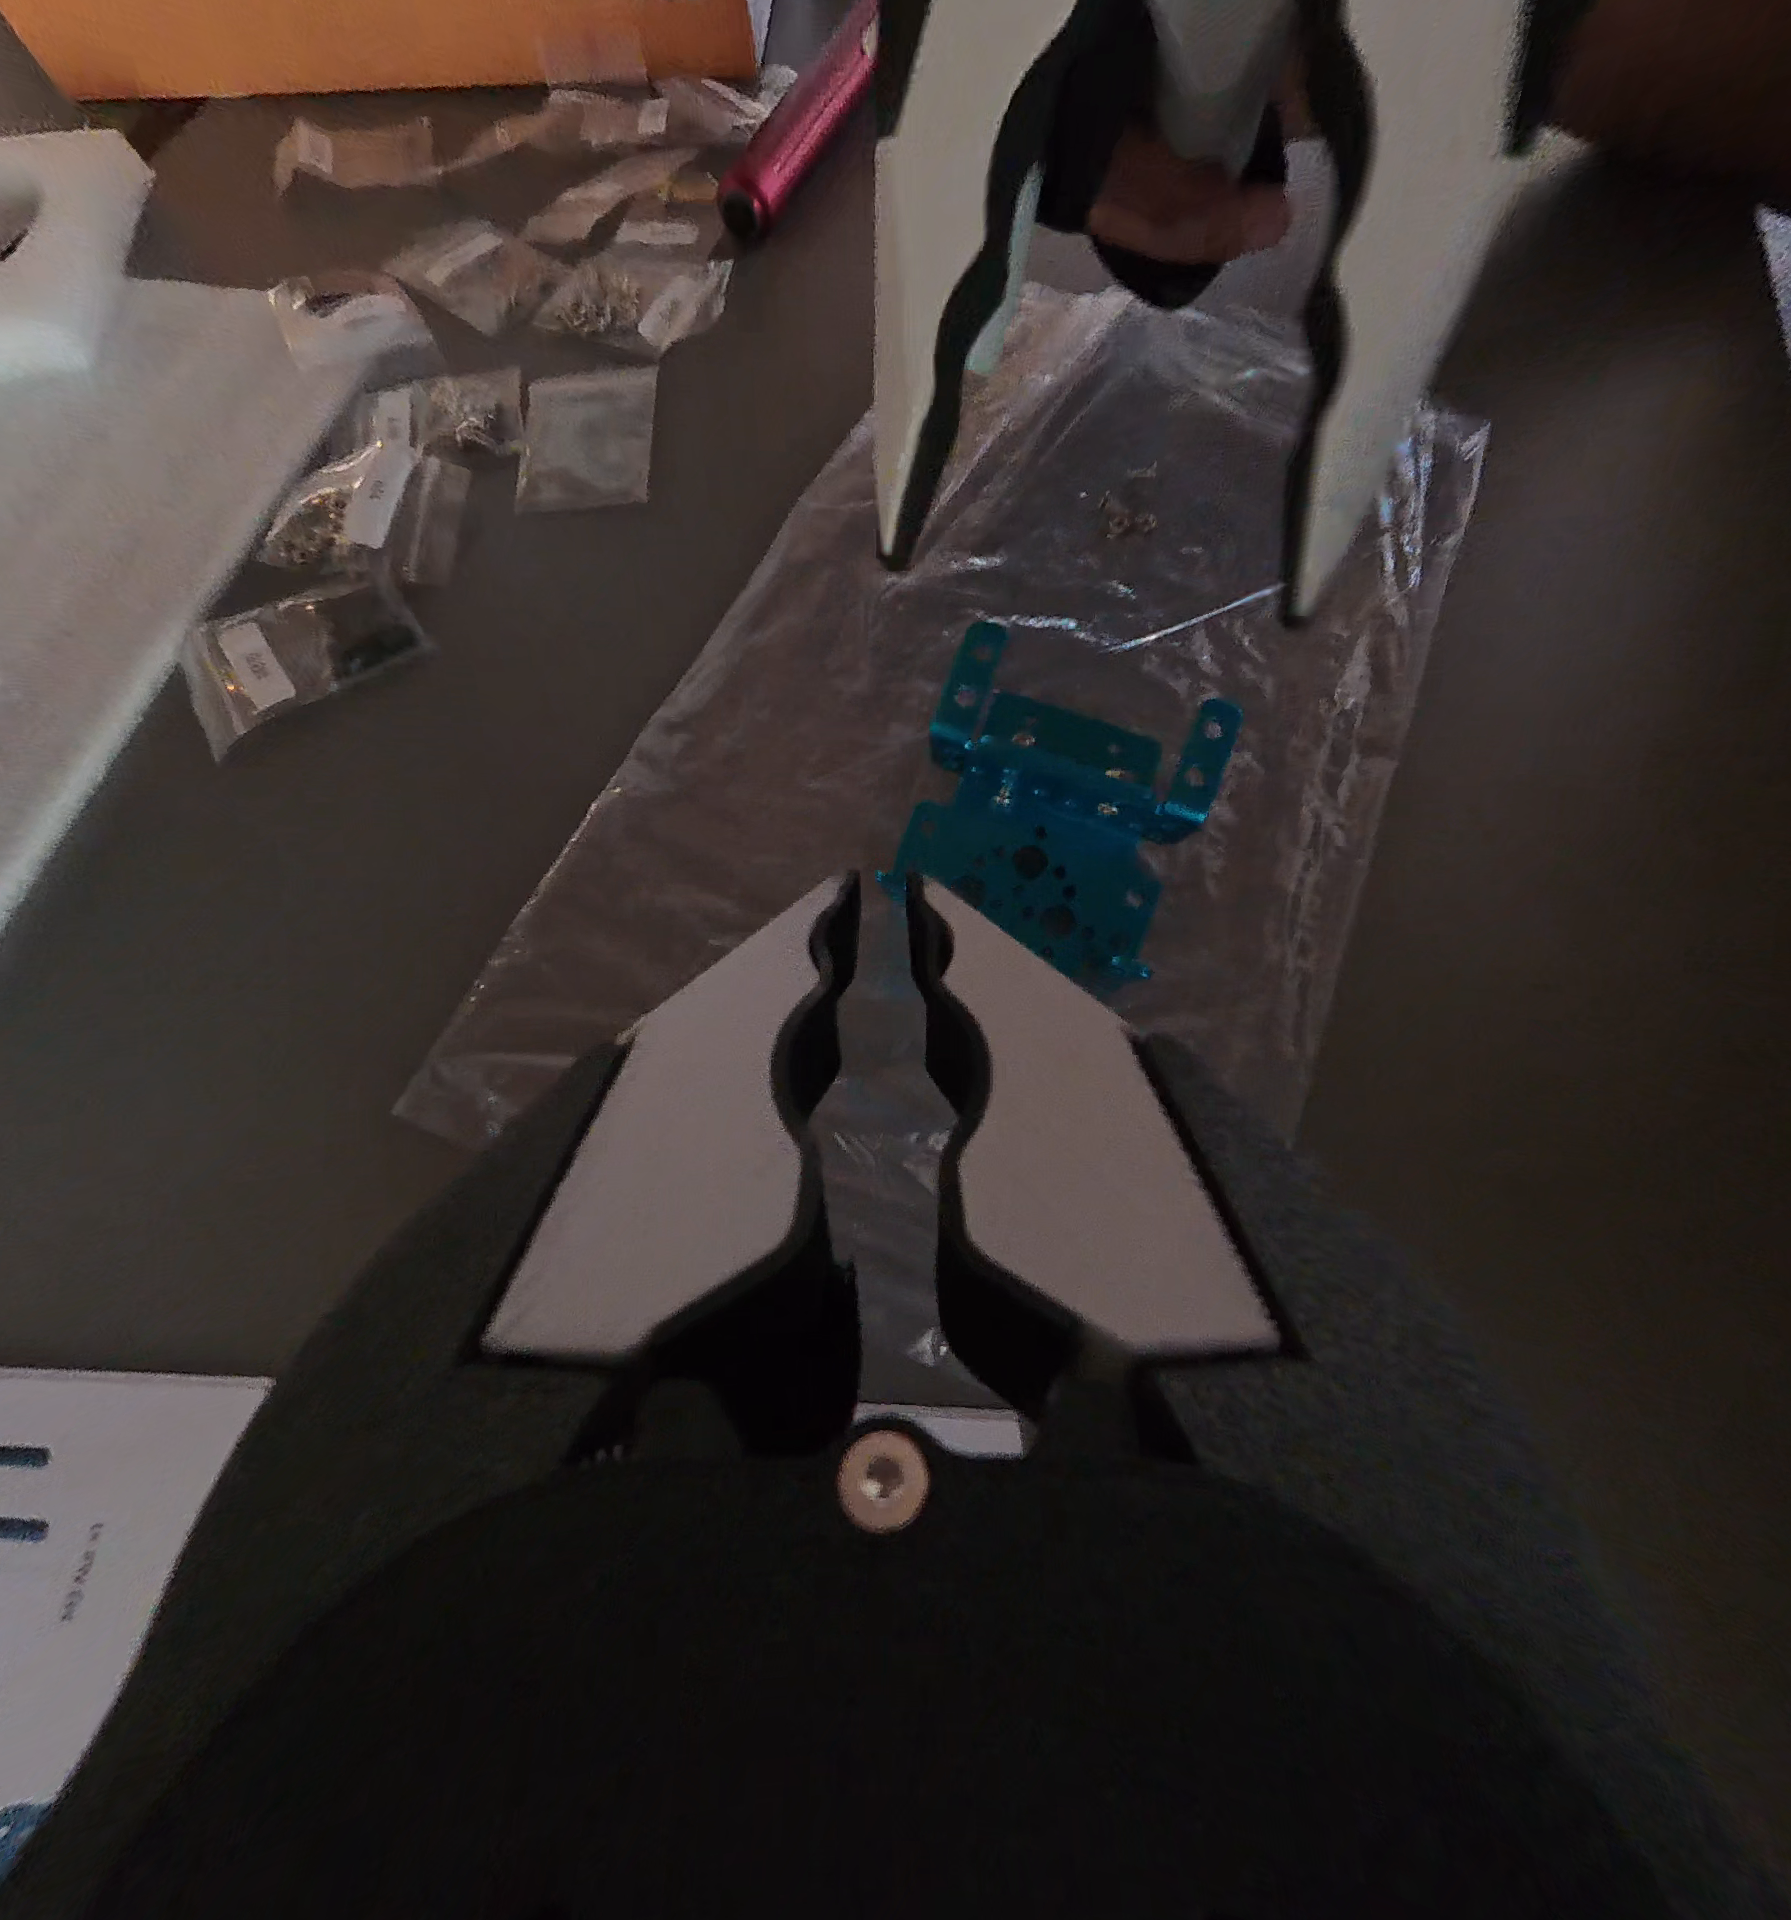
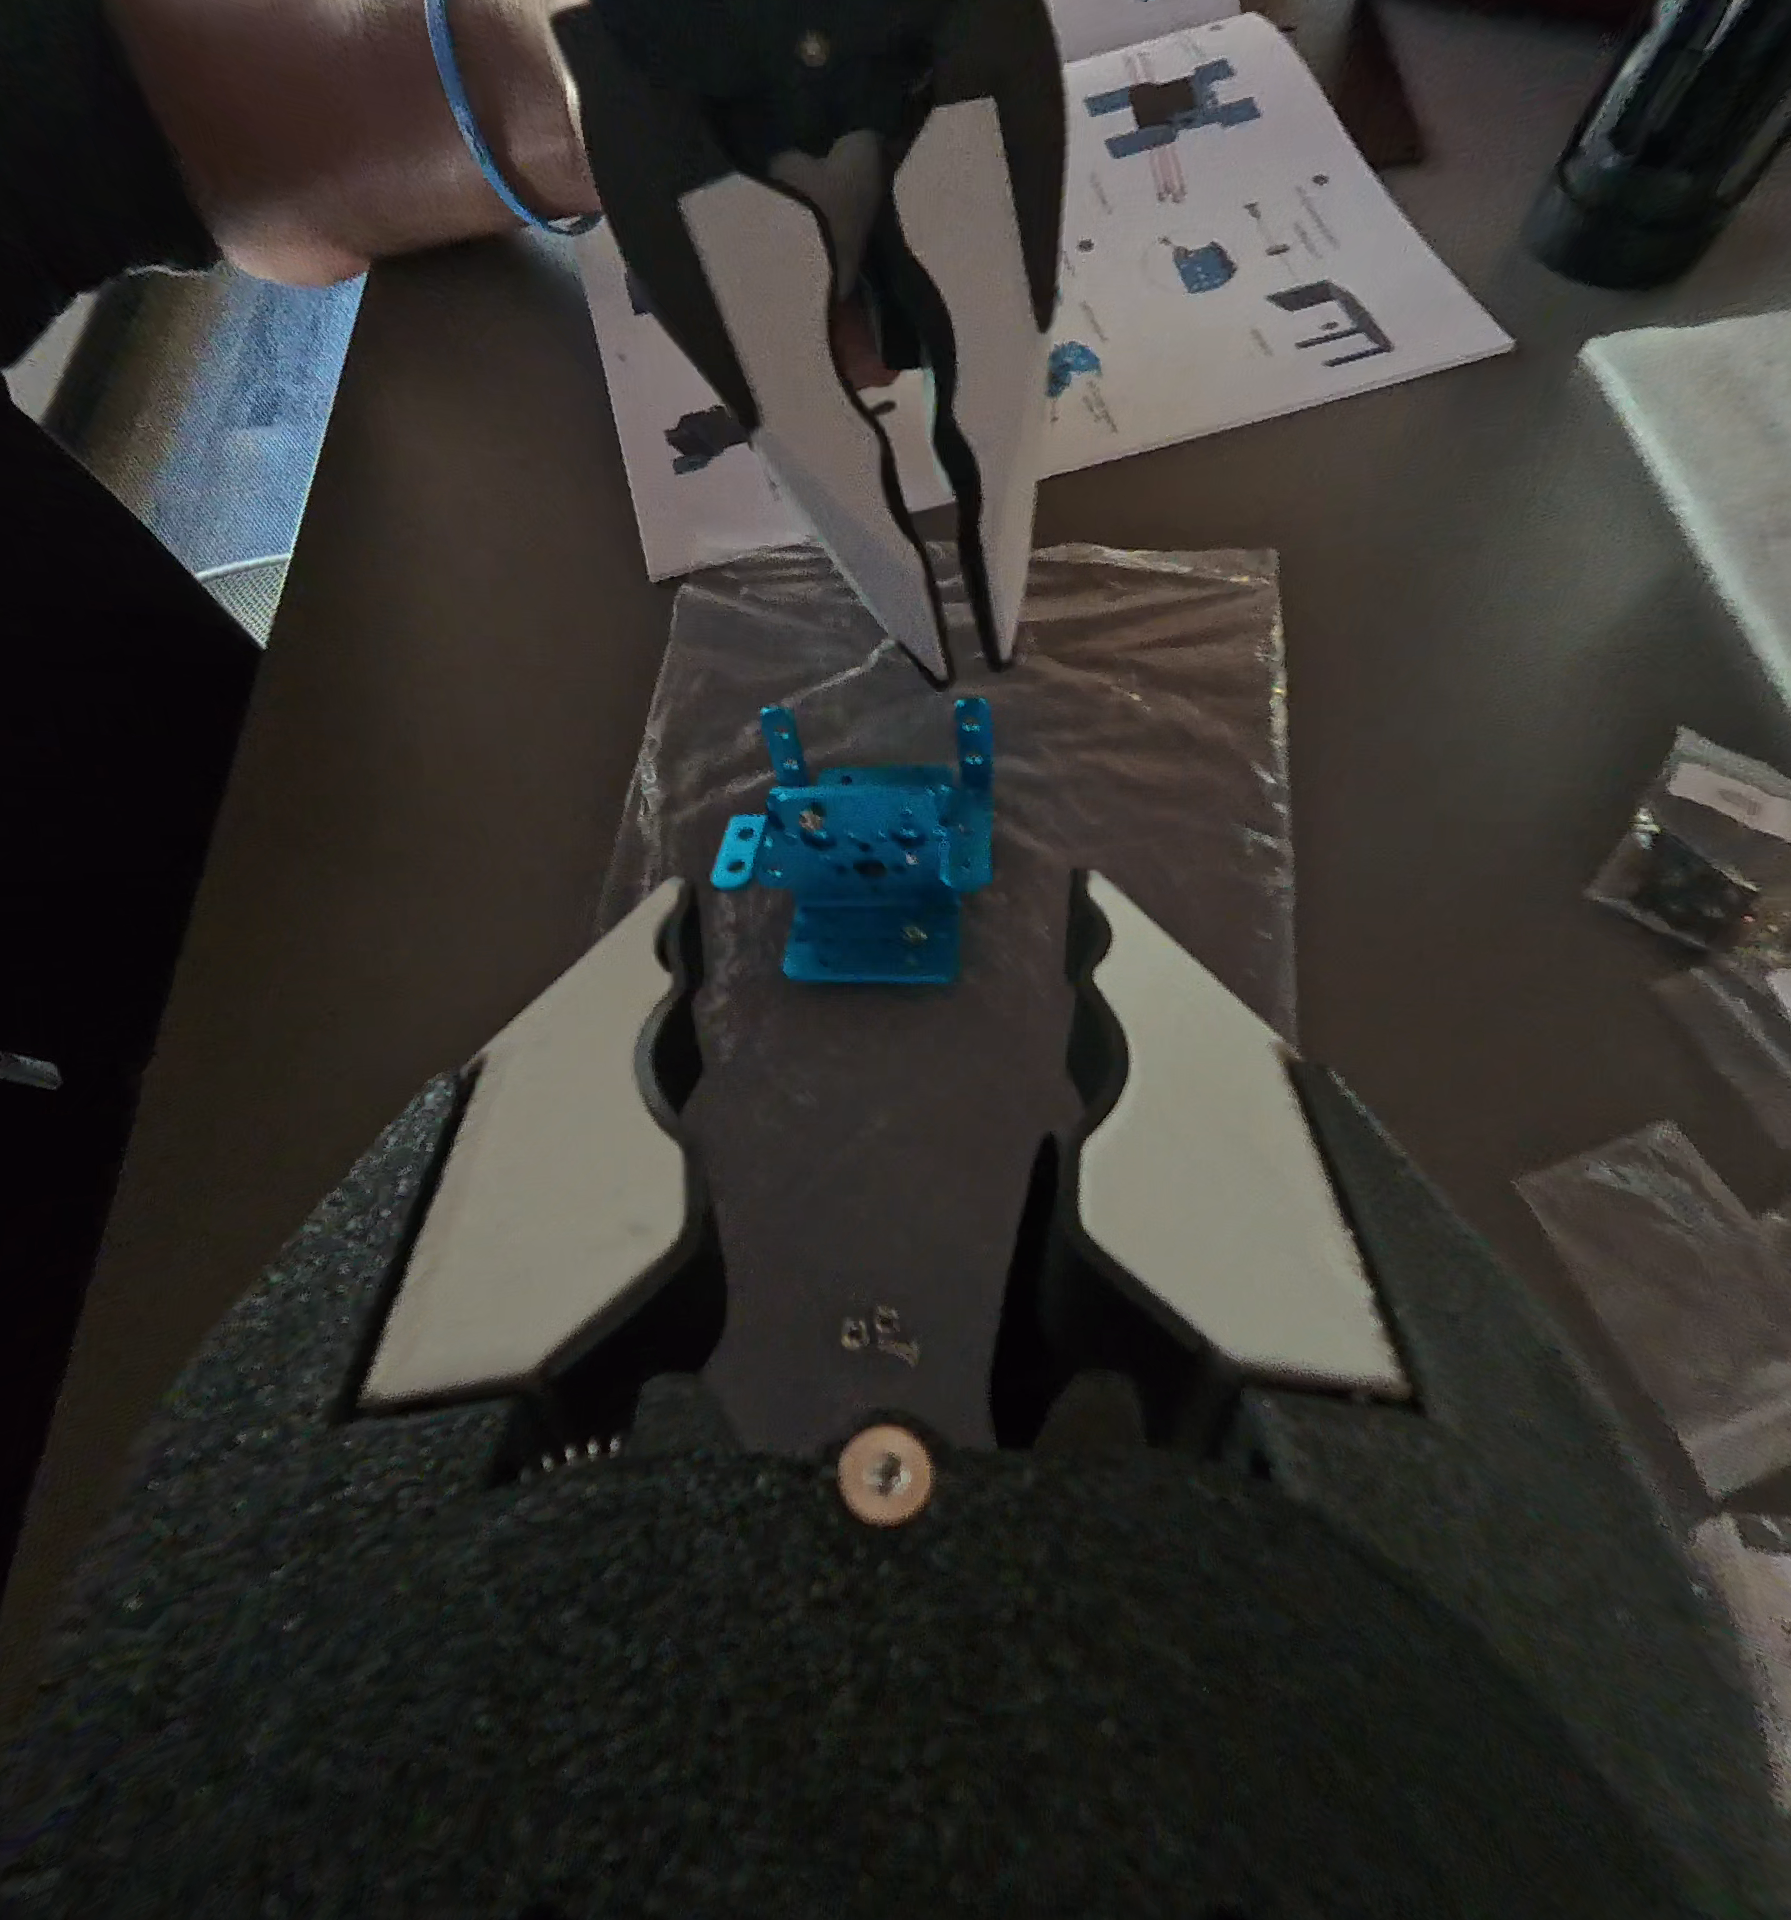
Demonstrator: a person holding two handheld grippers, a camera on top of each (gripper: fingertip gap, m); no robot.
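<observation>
A blue metal bracket assembly (image 1: 1057, 810) stands on a clear plastic bag (image 1: 725, 831) on the dark table. My left gripper (image 1: 883, 881) is shut to a narrow slit and holds nothing; its tips sit just at the bracket's near left corner. In the right wrist view the left gripper (image 2: 967, 670) hovers just behind the bracket (image 2: 860, 873). My right gripper (image 2: 878, 881) is open and empty, with its fingertips on either side of the bracket's near end. It also shows in the left wrist view (image 1: 1099, 587), beyond the bracket. A few small screws (image 2: 880, 1335) lie on the bag (image 2: 1182, 727).
Several small bags of hardware (image 1: 455, 416) lie to the left, beside a white foam block (image 1: 70, 416). A magenta tool handle (image 1: 797, 135) and an orange box (image 1: 382, 42) are farther back. A printed instruction sheet (image 2: 1234, 239), a dark bottle (image 2: 1680, 135) and more bags (image 2: 1701, 852) are nearby. One gripper's finger ends stand about 7 cm off the other's. The bracket (image 2: 860, 873) is about equally far from each gripper, around 5 cm.
</observation>
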